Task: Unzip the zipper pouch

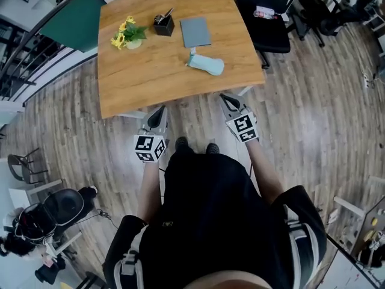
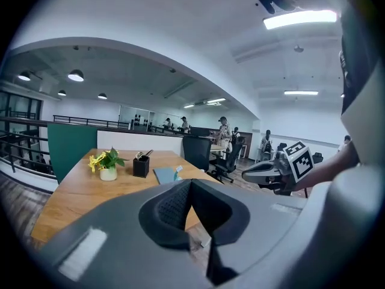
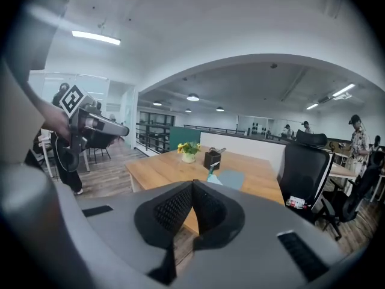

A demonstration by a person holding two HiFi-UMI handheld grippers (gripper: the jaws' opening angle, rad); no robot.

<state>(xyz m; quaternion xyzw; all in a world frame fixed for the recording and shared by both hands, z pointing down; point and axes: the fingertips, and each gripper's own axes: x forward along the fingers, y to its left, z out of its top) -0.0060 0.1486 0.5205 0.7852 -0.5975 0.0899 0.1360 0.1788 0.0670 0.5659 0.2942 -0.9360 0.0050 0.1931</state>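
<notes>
Holding the left gripper [image 1: 160, 110] and the right gripper [image 1: 227, 99] side by side, just short of the wooden table's [image 1: 144, 80] near edge, jaws of both pressing together on nothing. Facing the zipper pouch [image 1: 206, 64] lying ahead on the table, nearer the right gripper: pale teal, soft, oblong, with a small tab poking out at the end toward the left gripper.

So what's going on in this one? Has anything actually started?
Not yet. A person stands at the near edge of the wooden table, holding the left gripper and the right gripper just short of it. Both have their jaws together and hold nothing. The light blue zipper pouch lies untouched on the table, near a grey-blue flat notebook, a black pen holder and a small pot of yellow flowers.
</notes>
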